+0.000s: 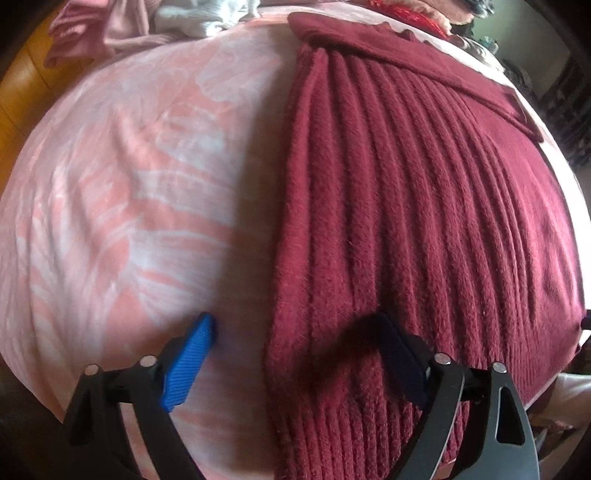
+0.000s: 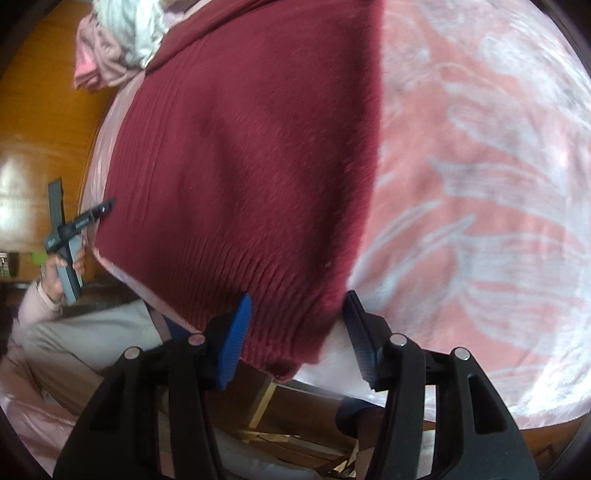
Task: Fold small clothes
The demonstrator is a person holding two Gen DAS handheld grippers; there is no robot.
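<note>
A dark red ribbed knit sweater (image 1: 424,221) lies flat on a pink and white patterned blanket (image 1: 129,192). My left gripper (image 1: 295,332) is open and straddles the sweater's left edge near its hem: one blue pad (image 1: 192,365) is over the blanket, the other over the knit. In the right wrist view the sweater (image 2: 240,166) fills the middle. My right gripper (image 2: 299,317) is open around the hem's right corner at the blanket's (image 2: 480,184) edge. The left gripper (image 2: 70,236) shows at the far left, held in a hand.
A pile of pink and white-grey clothes (image 1: 155,22) lies at the far end of the blanket, also seen in the right wrist view (image 2: 118,40). Wooden floor (image 2: 40,110) lies beyond the bed. The person's legs (image 2: 81,339) are at the lower left.
</note>
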